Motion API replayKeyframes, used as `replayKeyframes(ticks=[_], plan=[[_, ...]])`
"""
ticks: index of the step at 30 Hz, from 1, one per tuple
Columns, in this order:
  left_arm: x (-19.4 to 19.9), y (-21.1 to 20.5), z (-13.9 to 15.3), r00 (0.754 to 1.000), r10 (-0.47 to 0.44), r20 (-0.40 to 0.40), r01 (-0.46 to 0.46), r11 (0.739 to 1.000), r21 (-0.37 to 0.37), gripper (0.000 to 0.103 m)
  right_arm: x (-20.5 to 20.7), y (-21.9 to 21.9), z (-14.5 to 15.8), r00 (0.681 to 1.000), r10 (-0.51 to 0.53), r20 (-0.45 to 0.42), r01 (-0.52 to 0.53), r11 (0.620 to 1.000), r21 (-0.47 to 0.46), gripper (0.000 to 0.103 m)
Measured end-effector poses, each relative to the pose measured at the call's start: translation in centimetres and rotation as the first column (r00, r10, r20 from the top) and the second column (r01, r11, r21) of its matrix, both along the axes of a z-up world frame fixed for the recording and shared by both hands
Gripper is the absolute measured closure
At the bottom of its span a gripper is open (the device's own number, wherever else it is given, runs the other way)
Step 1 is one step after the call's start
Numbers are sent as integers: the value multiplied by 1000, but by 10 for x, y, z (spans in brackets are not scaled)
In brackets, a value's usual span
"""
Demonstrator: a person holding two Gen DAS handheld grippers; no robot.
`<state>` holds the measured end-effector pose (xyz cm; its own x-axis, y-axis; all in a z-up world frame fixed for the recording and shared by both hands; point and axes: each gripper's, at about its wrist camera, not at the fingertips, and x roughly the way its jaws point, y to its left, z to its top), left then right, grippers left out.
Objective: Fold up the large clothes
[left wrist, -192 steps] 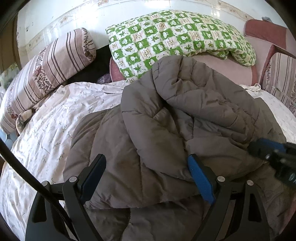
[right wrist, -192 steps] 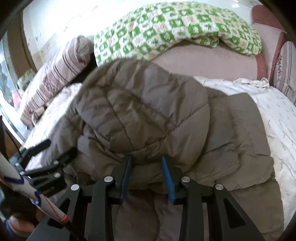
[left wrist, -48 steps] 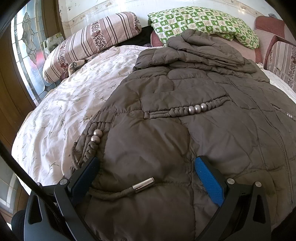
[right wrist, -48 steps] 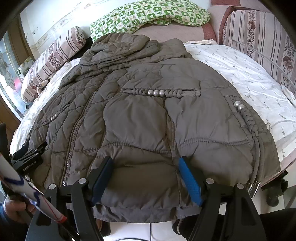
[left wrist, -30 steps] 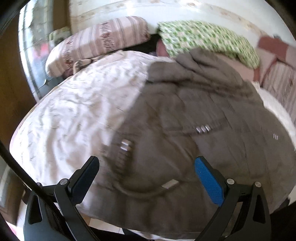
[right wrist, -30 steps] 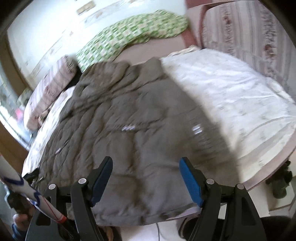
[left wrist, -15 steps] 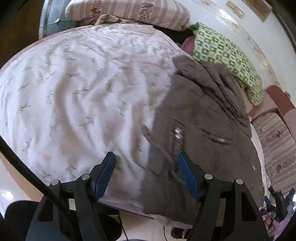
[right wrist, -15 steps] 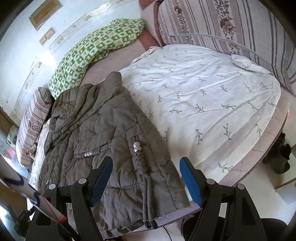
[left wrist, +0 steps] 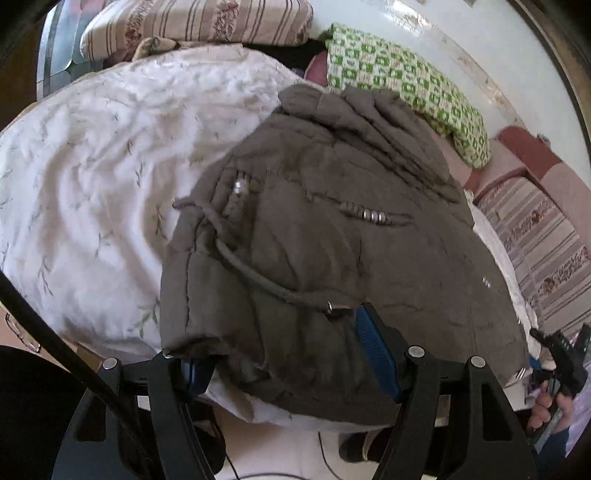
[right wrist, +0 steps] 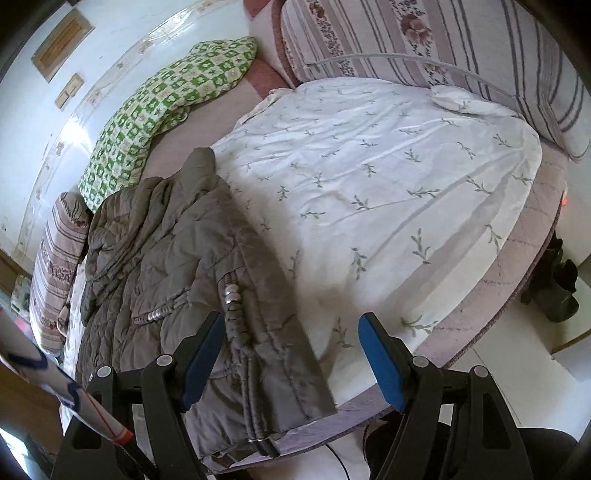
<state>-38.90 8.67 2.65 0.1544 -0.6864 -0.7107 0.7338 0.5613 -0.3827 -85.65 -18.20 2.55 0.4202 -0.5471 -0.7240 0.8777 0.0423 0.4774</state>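
A large brown quilted jacket (left wrist: 332,229) lies spread flat on the bed, hood toward the pillows and hem at the near edge. My left gripper (left wrist: 286,362) straddles the hem's left corner. Its left finger is tucked under the fabric, and the blue pad (left wrist: 376,354) rests on top by a metal cord end (left wrist: 336,308). The jaws stand partly apart, not squeezing. In the right wrist view the jacket (right wrist: 177,266) fills the left side. My right gripper (right wrist: 291,358) hangs open over its right hem corner, one finger above fabric and one above the sheet.
The round bed carries a white floral sheet (right wrist: 388,177). A green checked pillow (left wrist: 406,81) and a striped bolster (left wrist: 195,22) lie at the head, and a striped cushion (right wrist: 443,44) stands behind. Dark shoes (right wrist: 554,288) sit on the floor. A hand (left wrist: 550,410) holds the right gripper.
The jacket, bundled earlier, now lies spread flat. Both grippers swung apart to its two lower corners. The left jaws narrowed, then dropped onto the left hem corner.
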Motion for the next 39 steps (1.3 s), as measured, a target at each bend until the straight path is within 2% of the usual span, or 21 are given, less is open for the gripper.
replayKeyframes(ticks=[3,9,11,13,15,17,18,19,21,29,31,37,39], plan=[[3,-1,-1,999,25,36,-25,1000,4,33,-5,-2,-6,1000,-19,13,19,1000,23,24],[4,-6,-5,997,33,69,-34,999,15,33,-7,-4,-20,995,-17,100,10,997,75,24],[4,-6,-5,997,36,73,-37,999,14,33,-2,0,-21,990,17,140,-28,997,77,24],[3,-7,-5,996,37,79,-38,999,15,33,14,6,-26,977,98,190,-116,989,89,30],[3,-7,-5,996,36,83,-38,999,15,33,35,18,-30,962,171,215,-193,977,89,30],[3,-8,-5,995,36,94,-38,999,21,33,57,33,-25,959,236,155,-246,968,44,37],[3,-9,-5,994,35,101,-37,999,23,33,65,39,-23,957,260,126,-265,964,24,55],[2,-9,-5,994,34,108,-37,999,27,33,71,43,-19,961,267,76,-268,963,-3,69],[1,-10,-5,992,31,120,-35,999,32,33,71,47,-12,966,252,55,-249,967,-52,75],[-16,-20,-11,965,11,261,-45,991,124,33,82,47,-17,963,265,-53,-268,963,-44,74],[-20,-22,-12,956,6,292,-48,989,138,33,83,47,-19,962,265,-65,-267,963,-36,71],[-20,-18,-8,955,6,297,-42,992,115,33,83,46,-23,962,262,-76,-264,964,-19,68],[-15,-19,-13,963,11,270,-47,990,130,32,84,45,-23,962,263,-77,-265,964,-16,67]])
